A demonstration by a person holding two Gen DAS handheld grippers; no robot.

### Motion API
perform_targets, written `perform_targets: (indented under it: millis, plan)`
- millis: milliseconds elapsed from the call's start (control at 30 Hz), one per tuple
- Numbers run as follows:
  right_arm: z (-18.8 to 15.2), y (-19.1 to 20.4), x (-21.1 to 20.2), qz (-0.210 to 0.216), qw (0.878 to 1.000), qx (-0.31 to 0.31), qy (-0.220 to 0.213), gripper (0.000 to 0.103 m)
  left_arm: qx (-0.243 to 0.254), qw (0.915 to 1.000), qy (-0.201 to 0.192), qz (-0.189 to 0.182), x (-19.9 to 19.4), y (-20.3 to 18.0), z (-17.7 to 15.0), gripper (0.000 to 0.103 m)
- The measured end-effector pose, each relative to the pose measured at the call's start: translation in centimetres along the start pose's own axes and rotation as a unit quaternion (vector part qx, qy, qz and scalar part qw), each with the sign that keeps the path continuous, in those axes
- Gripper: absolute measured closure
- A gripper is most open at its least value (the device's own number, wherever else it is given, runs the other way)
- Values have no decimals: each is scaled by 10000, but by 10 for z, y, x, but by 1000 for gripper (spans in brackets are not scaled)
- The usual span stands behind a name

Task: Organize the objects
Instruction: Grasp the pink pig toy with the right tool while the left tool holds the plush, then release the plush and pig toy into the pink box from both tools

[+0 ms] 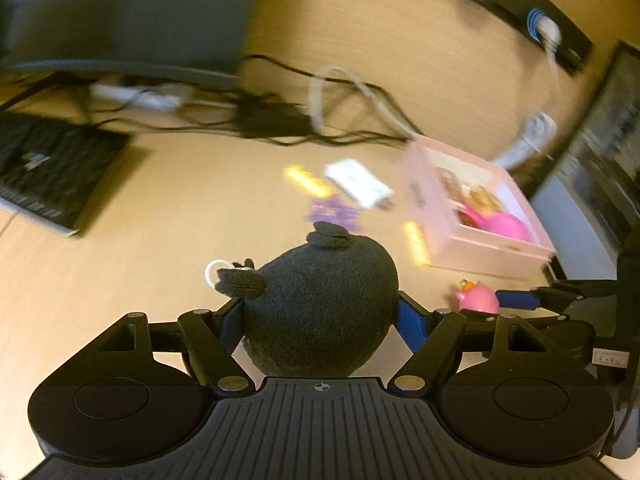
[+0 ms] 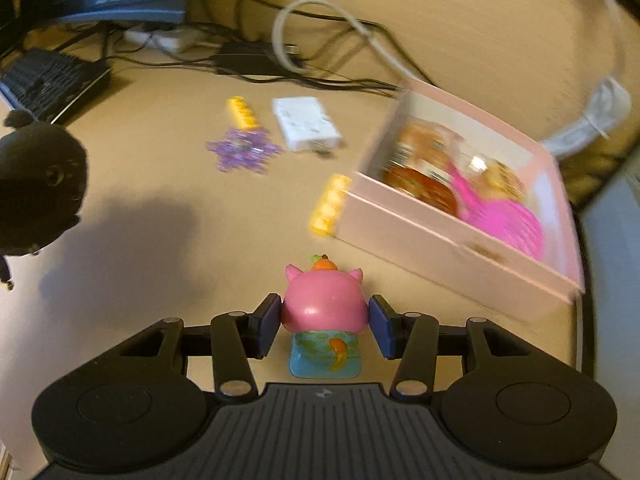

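A round black plush toy (image 1: 320,304) fills the gap of my left gripper (image 1: 320,316), whose blue pads press on its sides; it is held above the desk. The same plush appears at the left edge of the right wrist view (image 2: 40,184). My right gripper (image 2: 324,320) is shut on a pink cat-eared figurine (image 2: 324,300) with a blue base and an orange topknot. From the left wrist view the figurine (image 1: 478,300) shows at the right. An open pink box (image 2: 440,240) lies ahead on the right, holding a pink item and blurred packets.
On the wooden desk (image 2: 160,220) lie a purple snowflake piece (image 2: 240,152), two yellow bricks (image 2: 242,114) (image 2: 330,204), the second against the box, and a white adapter (image 2: 306,128). A keyboard (image 2: 52,80), tangled cables (image 2: 304,60) and a monitor (image 1: 120,12) stand behind.
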State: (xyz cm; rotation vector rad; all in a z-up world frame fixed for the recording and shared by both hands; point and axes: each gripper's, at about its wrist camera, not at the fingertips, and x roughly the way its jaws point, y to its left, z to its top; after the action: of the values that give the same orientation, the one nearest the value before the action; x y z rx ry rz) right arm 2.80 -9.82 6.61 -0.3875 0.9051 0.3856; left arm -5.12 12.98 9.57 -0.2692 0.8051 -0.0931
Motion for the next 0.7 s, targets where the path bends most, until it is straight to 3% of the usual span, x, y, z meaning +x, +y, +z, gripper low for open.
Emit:
perform_targets:
  millis: [333,500,700]
  plan:
    - [-50,-53,-30,-533,9954,776,-201,55,953,9907,485,-837,34,-79,-1,23]
    - [-64,-66,-50,-669,9905,1114,-460,55,1291,9851,546,-992,39,-102,-1,23]
    - [-83,-75,-65,-770,9862,1326,-619,55,1566,9813,338,-1065,45,-132,27,23]
